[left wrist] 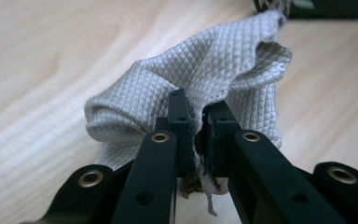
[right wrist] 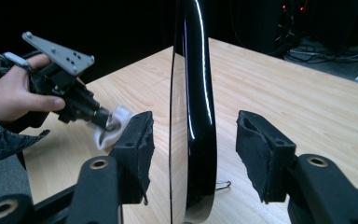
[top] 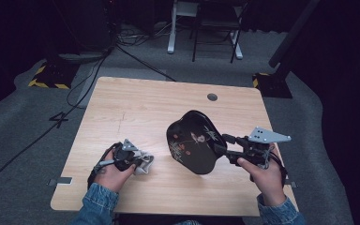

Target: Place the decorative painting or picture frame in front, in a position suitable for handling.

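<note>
The black lacquered tray (top: pixel 194 140) is standing on edge at centre right of the high view, its decorated face turned toward the left of the frame and its long axis running from upper right to lower left; in the right gripper view its top is being cut off by the upper edge. The right gripper (right wrist: pixel 193 154) is standing with jaws apart on either side of the rim, pads not touching it. The left gripper (left wrist: pixel 196 126) is clamping the grey cloth (left wrist: pixel 205 74), lying at lower left of the wooden table (top: pixel 136 103); the pinched part is hiding between the jaws.

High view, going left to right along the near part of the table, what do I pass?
Left gripper, shut on the grey cloth → black plate, standing on edge → right gripper, its pads off the plate's rim.
</note>
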### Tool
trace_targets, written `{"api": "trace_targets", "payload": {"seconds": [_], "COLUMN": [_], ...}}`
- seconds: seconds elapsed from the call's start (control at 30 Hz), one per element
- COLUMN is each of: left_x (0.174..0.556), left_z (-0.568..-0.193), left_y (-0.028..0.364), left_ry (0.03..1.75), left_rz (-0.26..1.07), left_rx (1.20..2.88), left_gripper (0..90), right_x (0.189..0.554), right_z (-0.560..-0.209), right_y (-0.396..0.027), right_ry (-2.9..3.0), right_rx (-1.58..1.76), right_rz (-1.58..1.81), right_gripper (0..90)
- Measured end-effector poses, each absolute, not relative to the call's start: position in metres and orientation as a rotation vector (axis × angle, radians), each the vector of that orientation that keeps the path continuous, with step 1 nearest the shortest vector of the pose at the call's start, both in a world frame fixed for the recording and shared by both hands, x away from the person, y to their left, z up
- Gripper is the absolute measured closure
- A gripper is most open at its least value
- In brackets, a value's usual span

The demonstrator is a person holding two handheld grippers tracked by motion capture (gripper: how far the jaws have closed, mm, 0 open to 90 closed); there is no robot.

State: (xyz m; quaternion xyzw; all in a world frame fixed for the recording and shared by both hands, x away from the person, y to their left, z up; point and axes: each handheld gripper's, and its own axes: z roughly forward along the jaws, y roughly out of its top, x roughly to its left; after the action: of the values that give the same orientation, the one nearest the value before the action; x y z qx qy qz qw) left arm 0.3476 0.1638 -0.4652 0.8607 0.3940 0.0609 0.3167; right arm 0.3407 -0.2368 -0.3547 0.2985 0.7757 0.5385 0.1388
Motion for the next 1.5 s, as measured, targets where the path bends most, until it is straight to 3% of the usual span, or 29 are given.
{"api": "trace_targets", "payload": {"seconds": [0.2, 0.43, 0.53, 0.9, 1.2, 1.33, 1.5], "left_x": [0.341, 0.339, 0.336, 0.332, 0.329, 0.334, 0.34], "left_z": [-0.472, -0.471, -0.468, -0.454, -0.473, -0.483, -0.494], "left_y": [0.154, 0.157, 0.163, 0.207, 0.252, 0.262, 0.262], "left_ry": [0.92, 0.874, 0.86, 0.965, 1.326, 1.291, 1.305], "left_rz": [0.093, 0.09, 0.095, 0.219, 0.315, 0.412, 0.375], "left_rx": [2.314, 2.22, 2.19, 2.056, 1.993, 2.04, 2.094], "left_gripper": [76.3, 45.4, 38.9, 36.3, 37.8, 37.0, 35.4], "right_x": [0.333, 0.326, 0.323, 0.304, 0.287, 0.286, 0.288], "right_z": [-0.345, -0.34, -0.338, -0.325, -0.319, -0.329, -0.342], "right_y": [-0.239, -0.236, -0.235, -0.223, -0.199, -0.185, -0.171], "right_ry": [2.208, 2.191, 2.189, 2.196, 2.231, 2.266, 2.332], "right_rx": [0.841, 0.805, 0.789, 0.691, 0.584, 0.585, 0.589], "right_rz": [1.571, 1.556, 1.55, 1.572, 1.592, 1.51, 1.478], "right_gripper": [46.6, 46.4, 46.2, 45.6, 46.2, 46.8, 48.5]}}
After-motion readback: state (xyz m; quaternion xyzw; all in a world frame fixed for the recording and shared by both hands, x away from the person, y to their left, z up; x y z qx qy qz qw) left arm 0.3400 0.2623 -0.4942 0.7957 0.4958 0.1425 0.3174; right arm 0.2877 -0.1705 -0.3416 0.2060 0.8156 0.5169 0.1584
